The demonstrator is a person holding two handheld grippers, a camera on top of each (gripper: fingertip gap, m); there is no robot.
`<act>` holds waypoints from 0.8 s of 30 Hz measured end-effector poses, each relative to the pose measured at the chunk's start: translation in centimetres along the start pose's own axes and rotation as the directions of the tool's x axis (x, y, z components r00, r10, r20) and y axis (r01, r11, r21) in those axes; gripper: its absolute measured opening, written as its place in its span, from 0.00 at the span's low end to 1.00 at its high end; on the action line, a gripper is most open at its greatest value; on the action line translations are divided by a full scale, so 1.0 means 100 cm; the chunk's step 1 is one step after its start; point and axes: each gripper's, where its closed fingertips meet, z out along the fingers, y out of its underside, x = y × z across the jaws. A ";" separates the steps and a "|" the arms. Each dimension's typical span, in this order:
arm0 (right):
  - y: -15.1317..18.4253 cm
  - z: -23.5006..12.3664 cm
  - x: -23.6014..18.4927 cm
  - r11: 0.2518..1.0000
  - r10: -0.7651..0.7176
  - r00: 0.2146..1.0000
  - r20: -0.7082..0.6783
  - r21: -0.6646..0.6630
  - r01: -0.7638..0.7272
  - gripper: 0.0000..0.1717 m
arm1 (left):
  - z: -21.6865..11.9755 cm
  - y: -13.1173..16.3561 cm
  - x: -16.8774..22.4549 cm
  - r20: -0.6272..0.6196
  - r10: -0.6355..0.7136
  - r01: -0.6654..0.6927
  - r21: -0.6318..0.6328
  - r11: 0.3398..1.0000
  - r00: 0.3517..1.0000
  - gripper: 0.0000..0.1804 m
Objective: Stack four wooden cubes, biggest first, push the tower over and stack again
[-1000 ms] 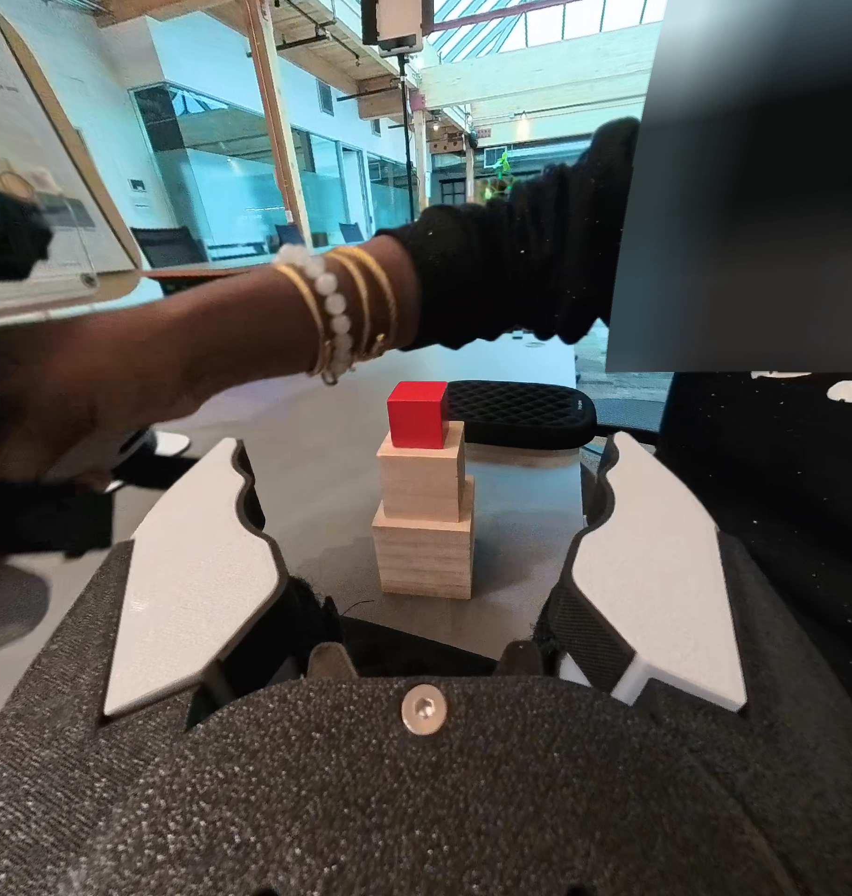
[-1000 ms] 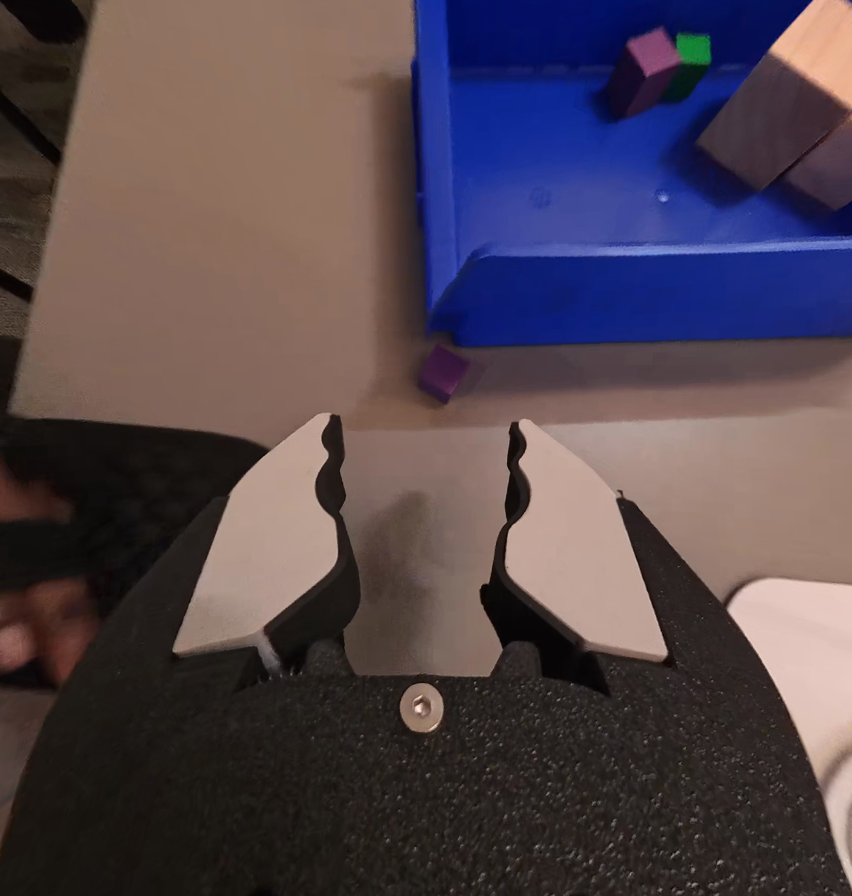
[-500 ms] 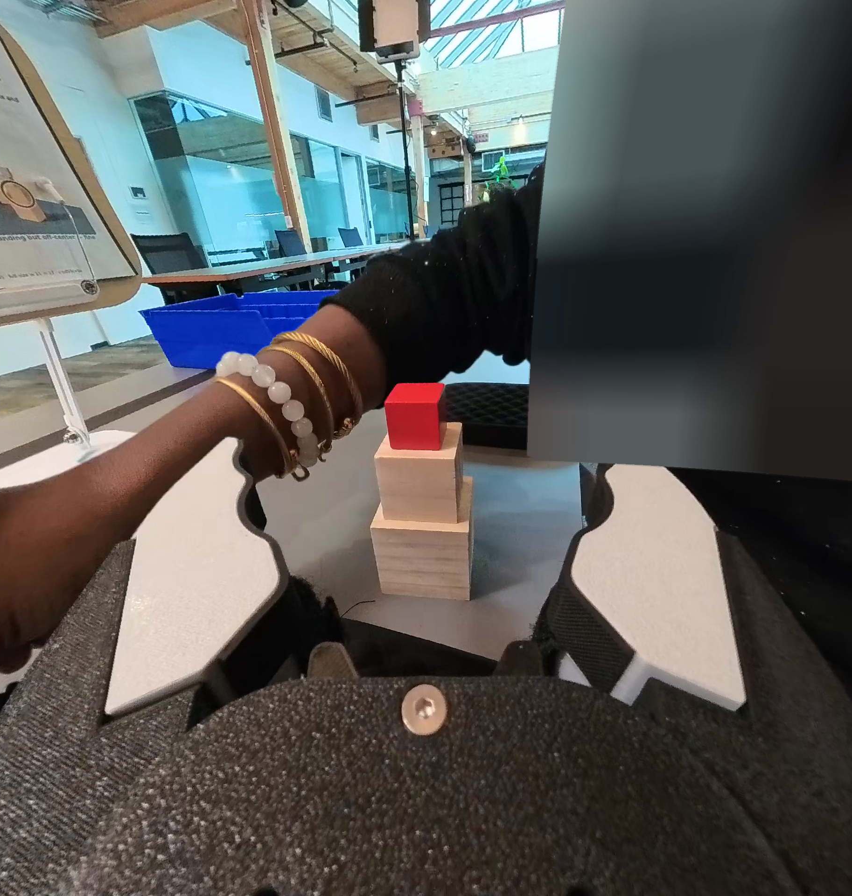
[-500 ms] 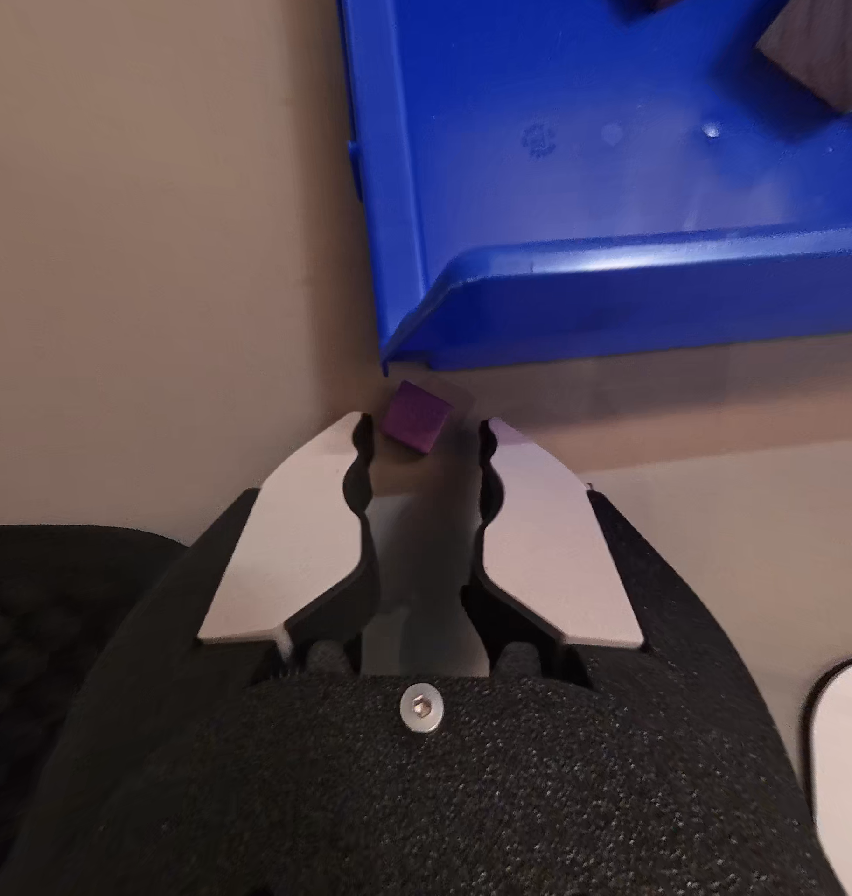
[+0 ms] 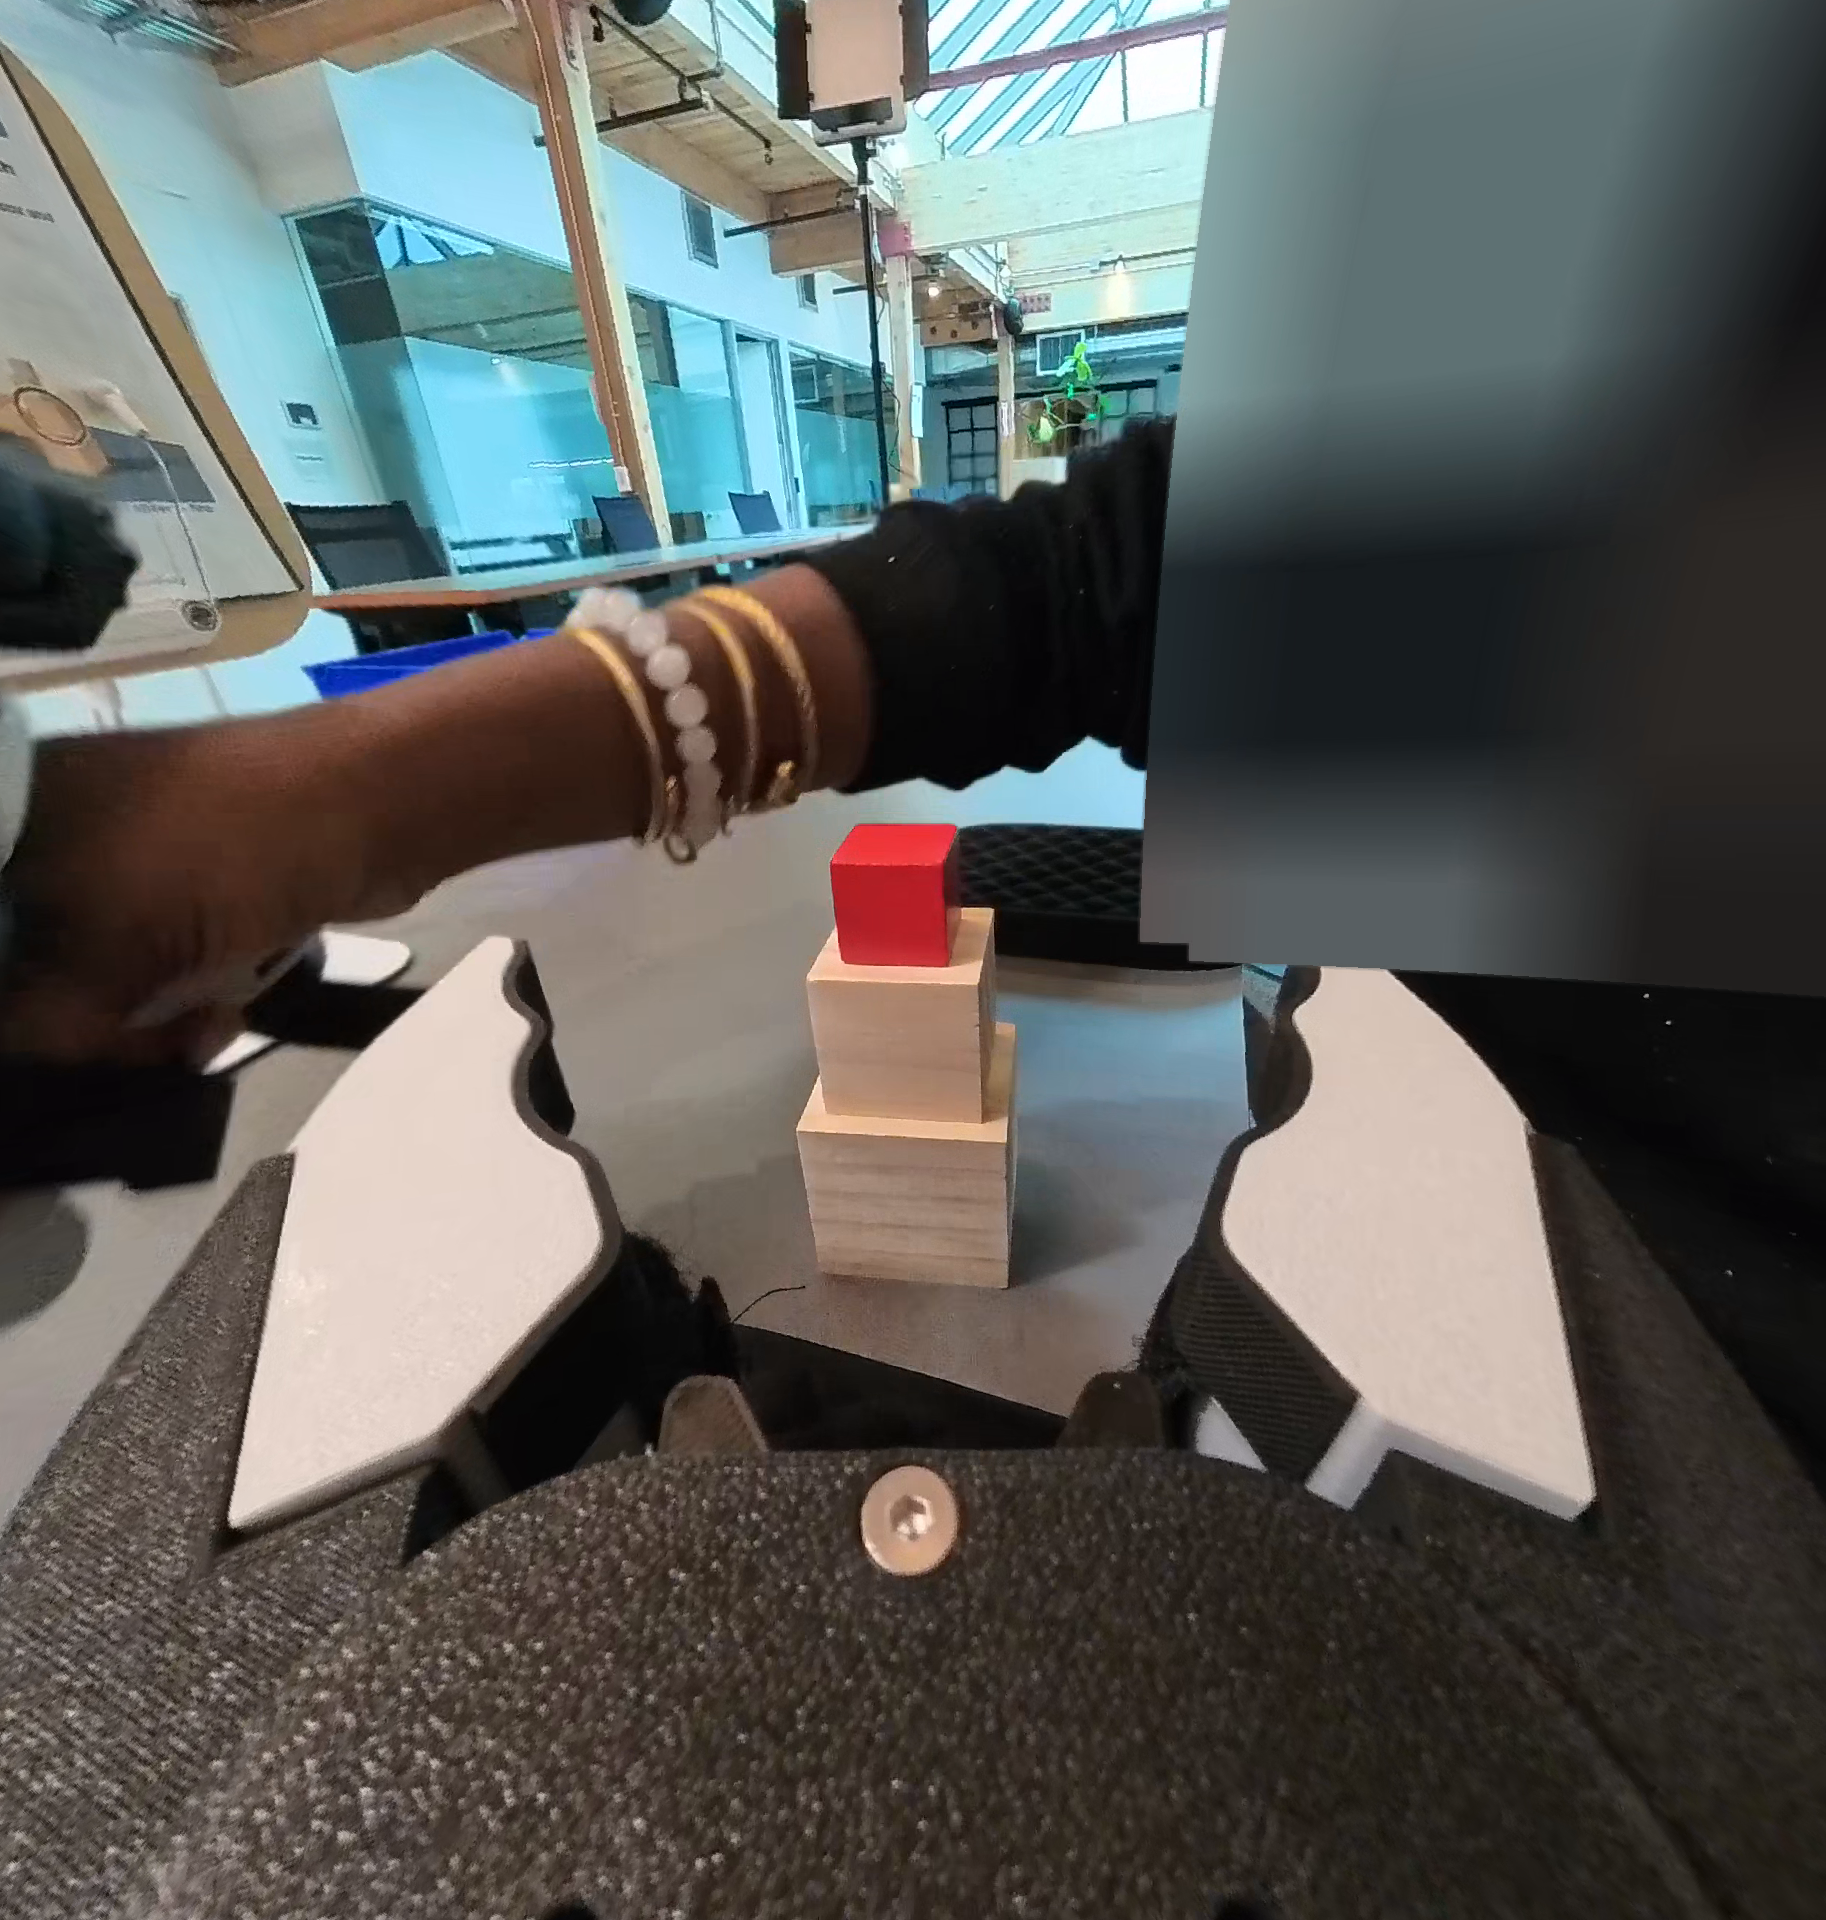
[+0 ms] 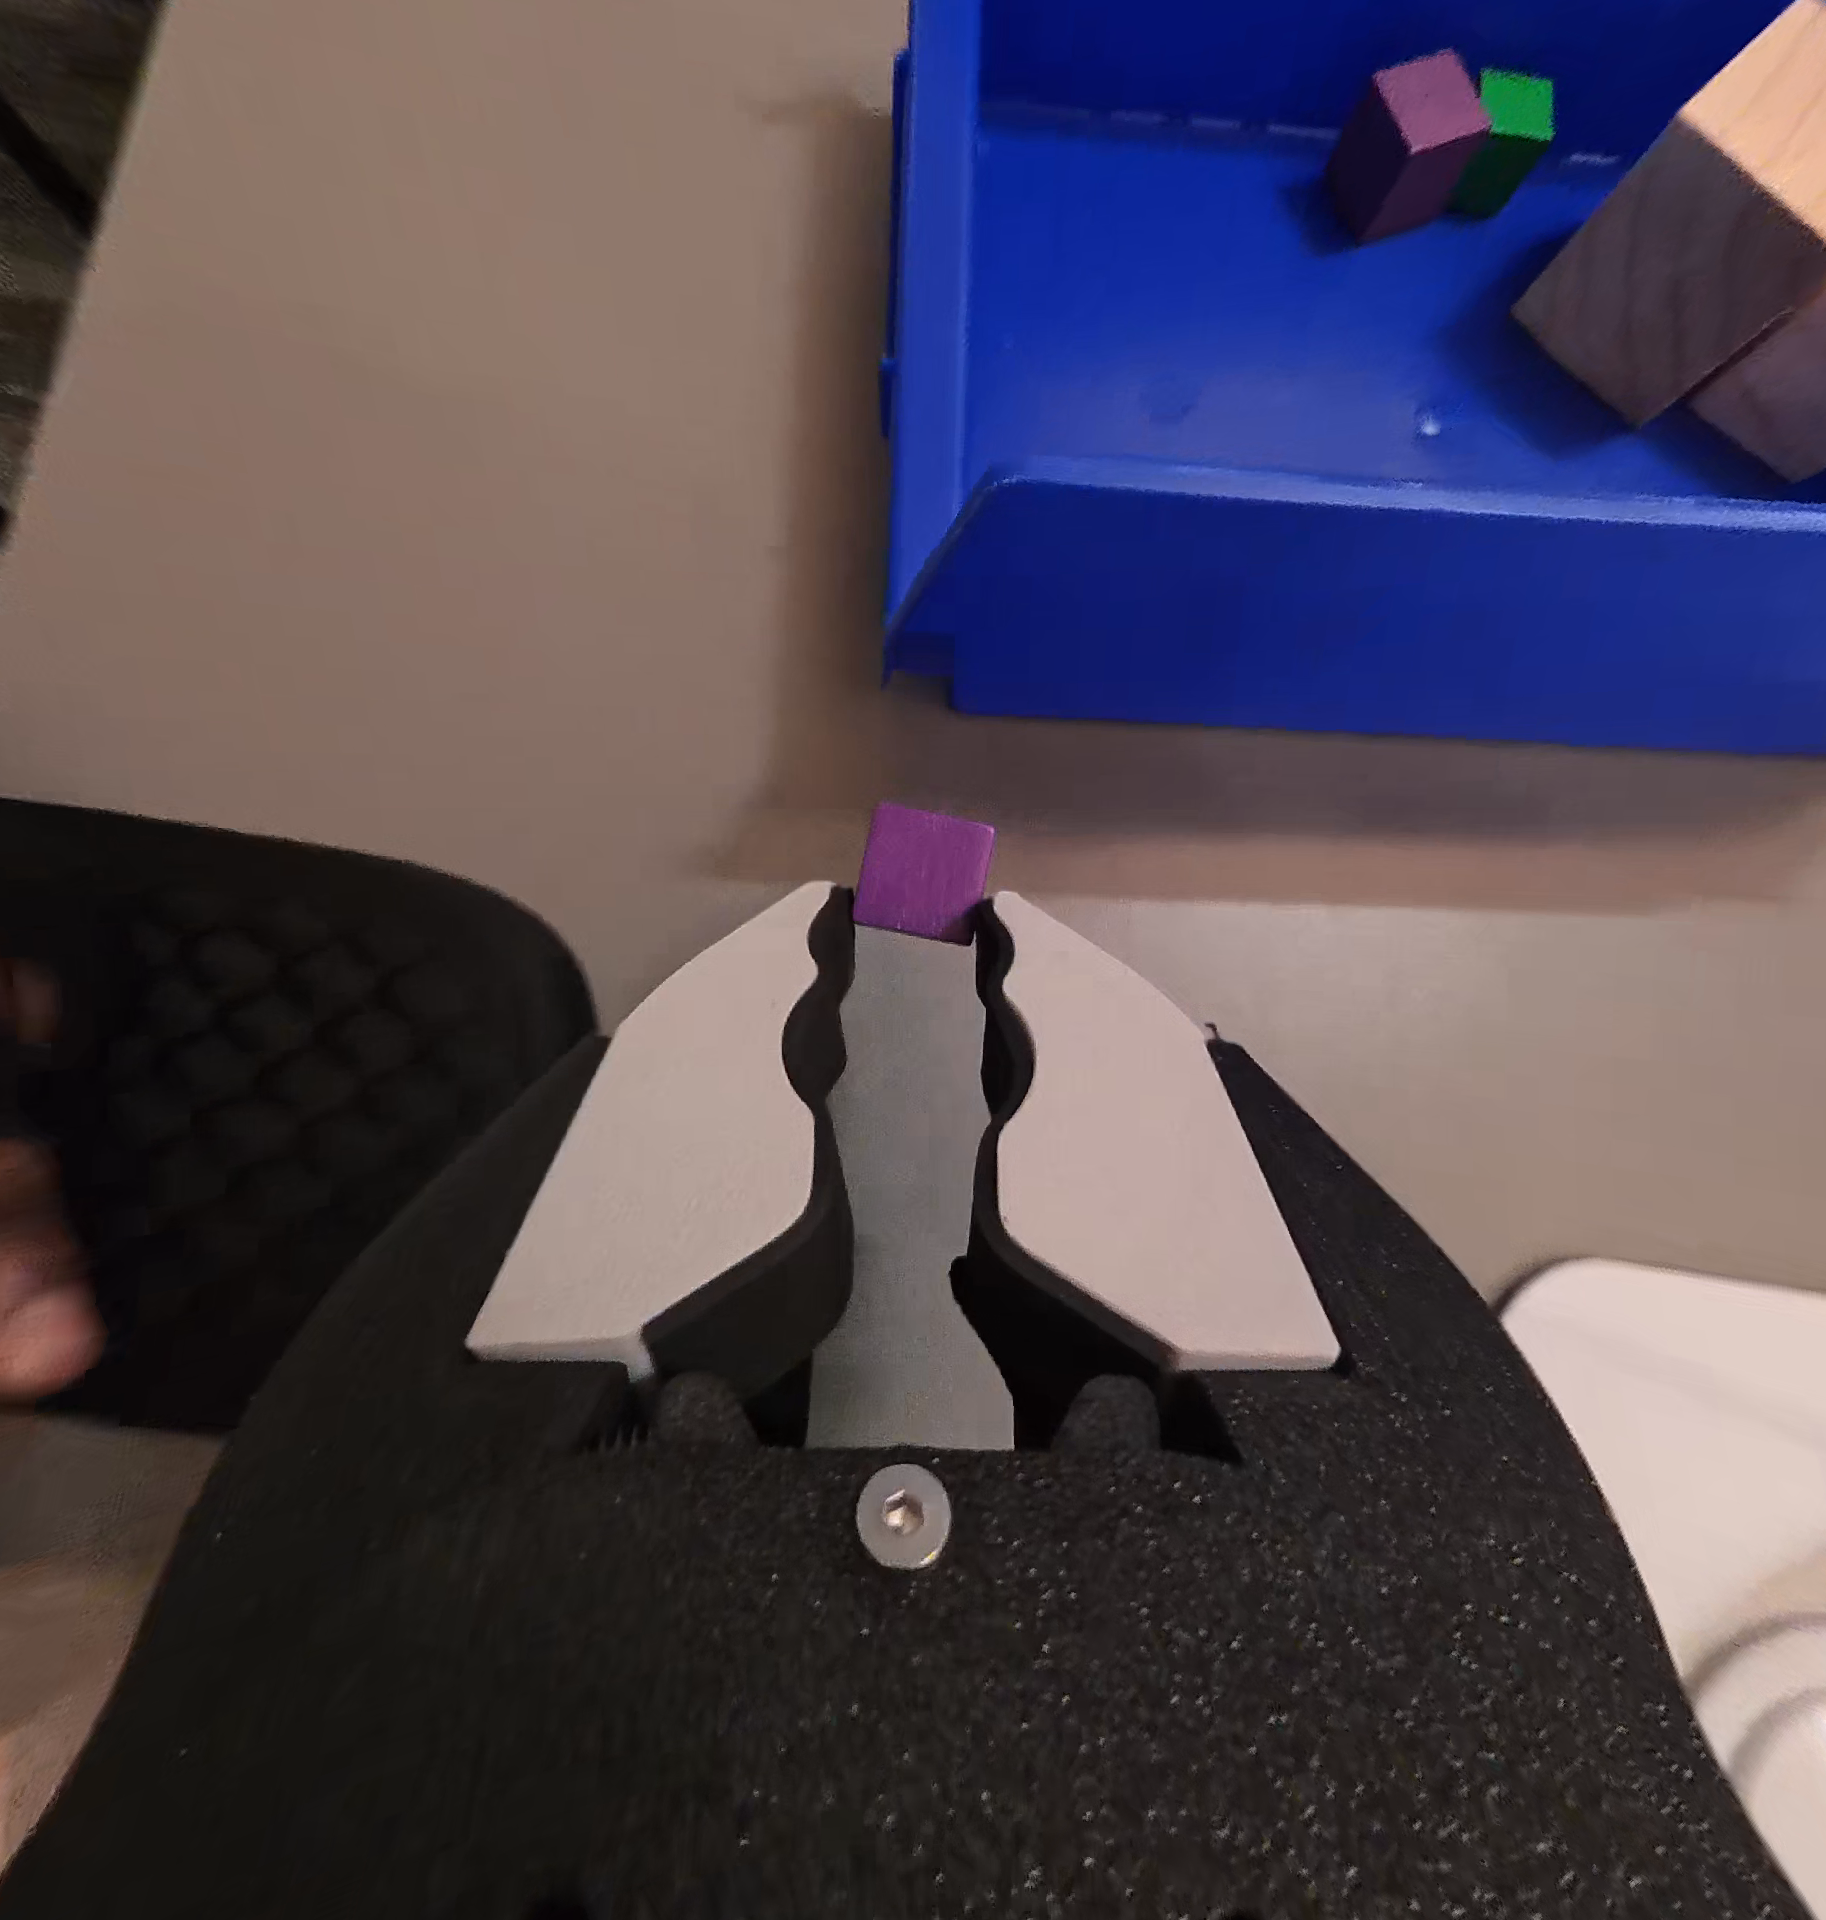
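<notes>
Left gripper (image 5: 904, 997) wide open, jaws far apart, holding nothing. Just beyond it, on the grey surface (image 5: 680, 1091), a little tower: big wooden block (image 5: 904, 1195) at the bottom, smaller wooden block (image 5: 898, 1023) on that, red cube (image 5: 893, 894) on top. Not touching either finger. Above the tower, a forearm (image 5: 421, 790) with gold and white bracelets (image 5: 701, 717) reaching across to the left.

Right gripper (image 6: 914, 914) pinched on a small purple cube (image 6: 922, 871), both fingertips pressed against its sides. Probably lifted a bit off the surface, though hard to tell. Far right, a blue bin (image 6: 1304, 603) with a purple block (image 6: 1408, 145), green block (image 6: 1506, 140) and wooden blocks (image 6: 1698, 281) inside.
</notes>
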 end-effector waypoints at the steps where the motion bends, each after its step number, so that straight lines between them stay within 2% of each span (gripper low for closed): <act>1: -0.001 -0.012 -0.003 1.000 0.011 1.000 0.005 0.015 -0.011 0.13 | 0.000 0.000 0.000 0.001 0.000 0.000 -0.001 1.000 1.000 0.72; 5: 0.003 -0.062 -0.028 0.997 0.035 0.999 0.030 0.063 -0.036 0.13 | 0.000 0.000 0.000 0.001 -0.002 0.002 0.000 1.000 1.000 0.72; 10: 0.016 -0.122 -0.061 0.998 -0.002 1.000 -0.012 0.068 0.003 0.13 | 0.000 0.000 -0.001 0.003 -0.005 0.005 0.003 1.000 1.000 0.71; 15: 0.031 -0.166 -0.098 0.997 -0.067 0.997 -0.042 0.035 0.068 0.13 | 0.001 0.001 -0.002 0.008 -0.008 0.008 -0.005 1.000 1.000 0.71; 19: 0.038 -0.190 -0.128 0.995 -0.087 0.996 -0.012 0.056 0.088 0.13 | 0.002 0.002 -0.001 0.009 0.000 0.000 -0.015 1.000 1.000 0.71; 24: 0.054 -0.193 -0.152 0.994 -0.109 0.993 0.040 0.034 0.108 0.13 | 0.002 0.002 -0.002 0.012 -0.004 0.004 -0.012 1.000 1.000 0.71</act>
